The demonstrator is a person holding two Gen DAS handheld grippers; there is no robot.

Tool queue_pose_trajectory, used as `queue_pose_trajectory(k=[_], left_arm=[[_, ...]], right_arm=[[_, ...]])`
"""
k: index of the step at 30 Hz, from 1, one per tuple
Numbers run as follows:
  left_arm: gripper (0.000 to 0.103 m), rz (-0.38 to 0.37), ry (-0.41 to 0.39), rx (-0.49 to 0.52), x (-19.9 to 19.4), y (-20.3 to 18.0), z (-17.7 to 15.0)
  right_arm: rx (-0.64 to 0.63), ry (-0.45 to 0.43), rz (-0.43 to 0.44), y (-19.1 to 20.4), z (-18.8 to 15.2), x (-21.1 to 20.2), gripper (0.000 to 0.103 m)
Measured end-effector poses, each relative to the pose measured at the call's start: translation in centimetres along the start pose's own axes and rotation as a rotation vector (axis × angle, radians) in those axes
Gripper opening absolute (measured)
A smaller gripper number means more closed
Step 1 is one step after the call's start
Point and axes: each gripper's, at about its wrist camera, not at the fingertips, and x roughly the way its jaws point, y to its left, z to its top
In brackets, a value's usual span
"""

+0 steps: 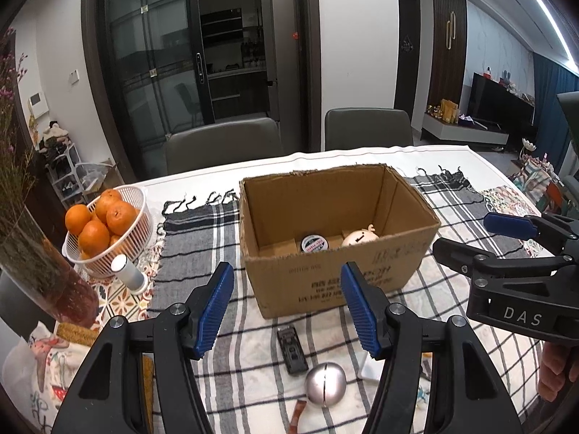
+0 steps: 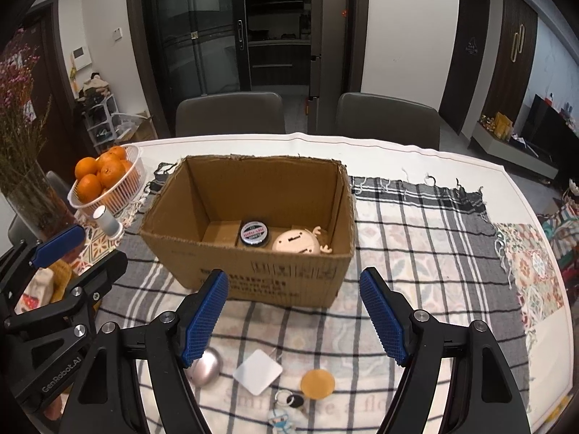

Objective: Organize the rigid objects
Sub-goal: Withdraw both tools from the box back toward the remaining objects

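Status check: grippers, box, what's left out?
Left gripper and right gripper open, empty. Cardboard box holds two items. Metal ball, white square still out.

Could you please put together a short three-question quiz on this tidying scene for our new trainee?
1. True or false: the cardboard box already holds two items.
2. Which item lies on the cloth nearest the left gripper: A) silver ball, B) basket of oranges, C) white tube?
3. Fill in: both the left gripper and the right gripper are ____ and hold nothing.

Key: 1 true, namely the round tin and the beige figure; 2 A; 3 open.
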Motion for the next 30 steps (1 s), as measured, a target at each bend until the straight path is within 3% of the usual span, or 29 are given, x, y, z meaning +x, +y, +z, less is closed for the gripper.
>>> queue_pose_trajectory(k=[15, 30], left_arm=[[0.061, -0.03, 0.083, -0.018, -0.1, -0.9, -3.0], [0.061, -0.034, 0.187, -0.007, 2.0, -1.7, -5.7]], right_arm=[[0.006, 0.036, -0.011, -0.5, -3.2, -0.6, 0.076], [0.04, 0.148, 0.007, -1.3, -5.9, 2.0, 0.076]])
